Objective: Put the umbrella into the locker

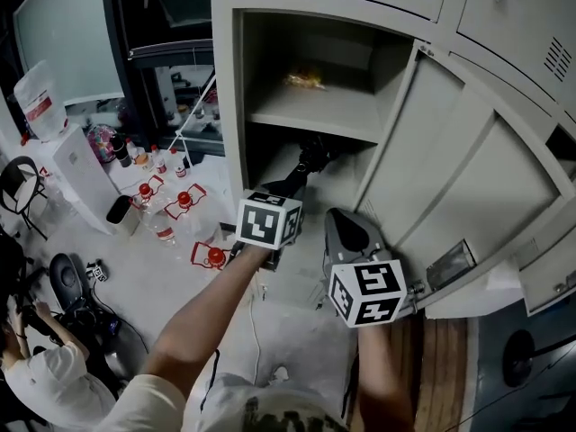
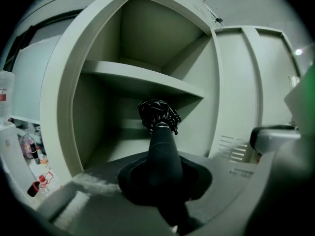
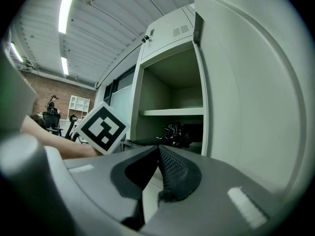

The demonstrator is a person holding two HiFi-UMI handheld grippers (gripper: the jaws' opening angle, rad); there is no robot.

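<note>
The grey locker (image 1: 229, 106) stands open, its door (image 1: 450, 178) swung out to the right. My left gripper (image 1: 281, 193) is shut on a folded black umbrella (image 1: 306, 162), whose far end reaches into the compartment under the shelf (image 1: 315, 111). In the left gripper view the umbrella (image 2: 160, 132) runs forward from the jaws of the left gripper (image 2: 165, 173), and its crumpled tip sits just below the shelf (image 2: 142, 80). My right gripper (image 1: 346, 229) hangs beside the door, shut on nothing, its pads meeting in the right gripper view (image 3: 158, 154). There the umbrella (image 3: 173, 133) shows inside the locker.
A small yellow packet (image 1: 306, 79) lies on the shelf. Bottles with red caps (image 1: 180, 201) stand low at the left, next to a white appliance (image 1: 76, 174). A seated person (image 1: 36, 372) is at the lower left. A white cable (image 1: 254, 331) trails on the floor.
</note>
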